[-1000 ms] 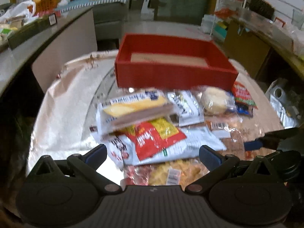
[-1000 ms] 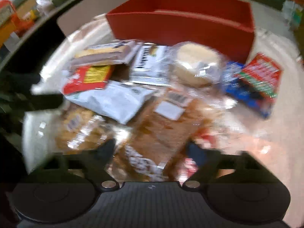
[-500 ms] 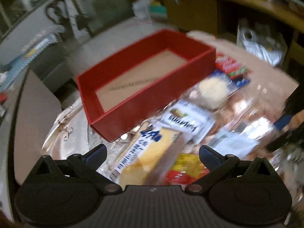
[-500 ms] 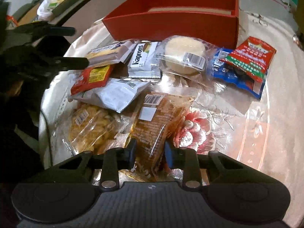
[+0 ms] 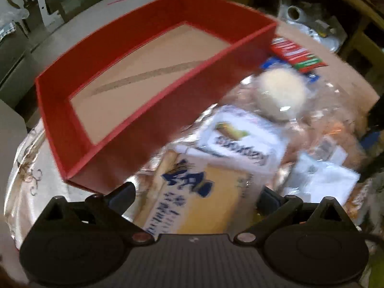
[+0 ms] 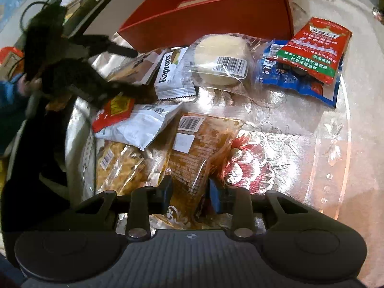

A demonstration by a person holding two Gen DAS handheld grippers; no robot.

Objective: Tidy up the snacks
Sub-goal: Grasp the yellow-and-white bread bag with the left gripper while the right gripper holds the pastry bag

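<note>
A heap of snack packets lies in front of an empty red box (image 5: 168, 129) (image 6: 216, 16). My left gripper (image 5: 195, 194) (image 6: 141, 74) is open, its fingers wide on either side of a yellow packet with blue writing (image 5: 204, 206), not touching it. My right gripper (image 6: 189, 192) has its pads on the near end of an orange-brown packet (image 6: 199, 144); the jaws are opening slightly with the packet still between them. Behind lie a white Kaprons packet (image 6: 172, 74) (image 5: 240, 139) and a round pale bun in clear wrap (image 6: 220, 60) (image 5: 280, 91).
A red-and-green packet (image 6: 316, 48) rests on a blue one (image 6: 300, 84) at the right. A white packet (image 6: 141, 124), a red-yellow one (image 6: 112, 110) and a clear bag of yellow snacks (image 6: 120, 165) lie left. The flowered tablecloth (image 6: 300, 156) shows right of the heap.
My left gripper swung and rolled toward the red box, coming down over the yellow packet. My right gripper's jaws closed from wide onto the orange-brown packet.
</note>
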